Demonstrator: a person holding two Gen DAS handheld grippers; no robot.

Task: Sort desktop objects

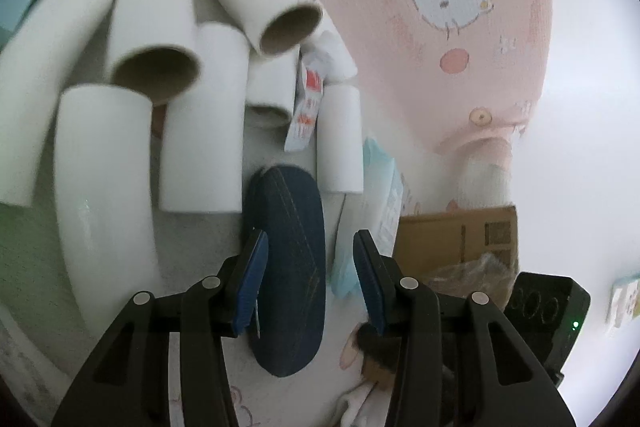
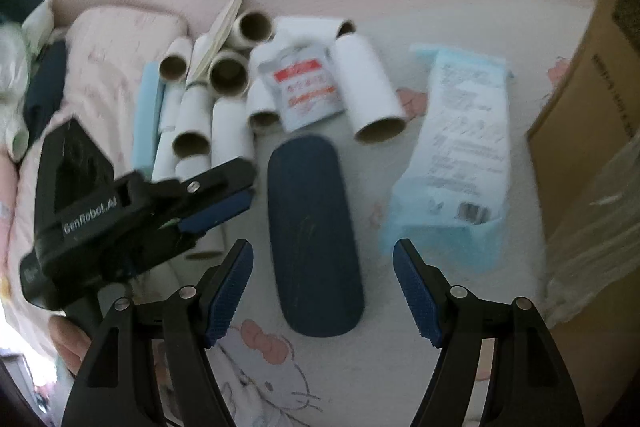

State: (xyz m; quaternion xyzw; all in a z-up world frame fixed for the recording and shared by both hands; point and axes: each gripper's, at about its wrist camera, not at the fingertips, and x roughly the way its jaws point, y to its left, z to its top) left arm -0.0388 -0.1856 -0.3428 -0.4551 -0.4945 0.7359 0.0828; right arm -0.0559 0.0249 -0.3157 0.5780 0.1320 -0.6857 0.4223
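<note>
A dark blue glasses case lies on the pink cartoon-print cloth. My left gripper is open, its fingers on either side of the case's near end. In the right wrist view the left gripper reaches in from the left, beside the case. My right gripper is open and empty, above the near end of the case. Several white cardboard tubes lie heaped behind the case, with a white and red sachet among them.
A light blue packet lies right of the case. A brown cardboard box with clear plastic wrap stands at the right. A pink pillow and a dark bundle lie at the left.
</note>
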